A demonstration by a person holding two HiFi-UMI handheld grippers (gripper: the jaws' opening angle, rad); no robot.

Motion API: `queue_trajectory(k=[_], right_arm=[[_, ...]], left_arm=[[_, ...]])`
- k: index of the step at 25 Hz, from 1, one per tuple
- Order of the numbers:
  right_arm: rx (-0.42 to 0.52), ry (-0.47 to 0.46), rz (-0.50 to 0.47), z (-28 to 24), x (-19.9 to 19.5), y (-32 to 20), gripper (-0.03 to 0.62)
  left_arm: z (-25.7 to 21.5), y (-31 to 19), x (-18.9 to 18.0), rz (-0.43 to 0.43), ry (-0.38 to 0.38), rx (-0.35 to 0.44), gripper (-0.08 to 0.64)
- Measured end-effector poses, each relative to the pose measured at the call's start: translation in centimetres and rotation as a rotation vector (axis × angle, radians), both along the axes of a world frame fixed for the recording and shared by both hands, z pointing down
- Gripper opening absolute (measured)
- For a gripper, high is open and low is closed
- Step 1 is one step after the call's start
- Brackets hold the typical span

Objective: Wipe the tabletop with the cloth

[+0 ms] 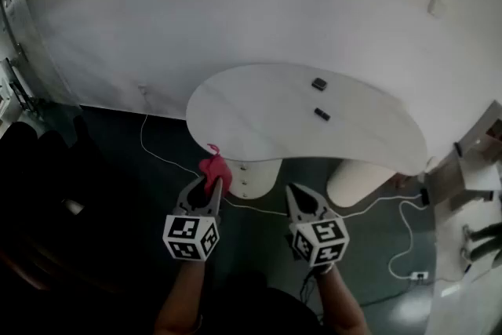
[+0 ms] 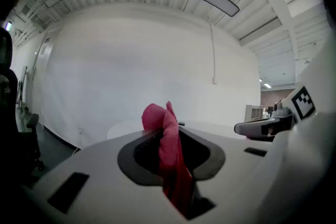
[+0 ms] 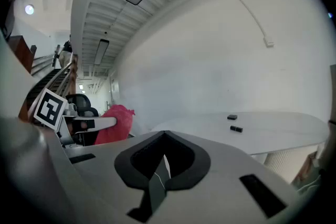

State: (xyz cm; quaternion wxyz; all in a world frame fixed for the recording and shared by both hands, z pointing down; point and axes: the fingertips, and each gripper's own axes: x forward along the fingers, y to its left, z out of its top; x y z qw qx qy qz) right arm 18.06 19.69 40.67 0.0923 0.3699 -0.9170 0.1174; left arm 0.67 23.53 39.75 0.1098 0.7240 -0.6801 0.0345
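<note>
A red cloth (image 1: 212, 168) is pinched in my left gripper (image 1: 212, 186), which is shut on it; the cloth (image 2: 164, 140) bunches up past the jaw tips in the left gripper view. The white kidney-shaped tabletop (image 1: 267, 118) lies ahead and beyond both grippers, which hang over the dark floor short of its near edge. My right gripper (image 1: 292, 192) is shut with nothing in it, its jaws meeting in the right gripper view (image 3: 164, 140). That view also shows the cloth (image 3: 115, 122) to the left and the tabletop (image 3: 283, 128) to the right.
Two small black objects (image 1: 319, 84) (image 1: 321, 114) lie on the tabletop. Two white pedestals (image 1: 252, 176) (image 1: 357, 181) carry it. White cables (image 1: 157, 153) and a power strip (image 1: 419, 275) lie on the floor. Dark chairs (image 1: 31, 161) stand left, white furniture (image 1: 471, 192) right.
</note>
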Motion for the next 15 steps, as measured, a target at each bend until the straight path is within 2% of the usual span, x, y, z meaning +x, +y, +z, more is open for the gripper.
queue_trajectory(k=[5,12,15], right_arm=[[0.007,-0.018,0.01,-0.1,0.5,-0.5,0.003],[-0.066,-0.046,0.027,1.9,1.4,-1.7,0.003],[-0.06,-0.058,0.021,1.4,1.4,-2.4,0.003]], left_arm=[[0.3,-0.4,1.0,0.02,0.004,-0.006,0.075],[0.0,-1.2,0.9,0.023,0.002,0.005,0.075],[-0.9,-2.1,0.4,0.012,-0.015,0.014,0.075]])
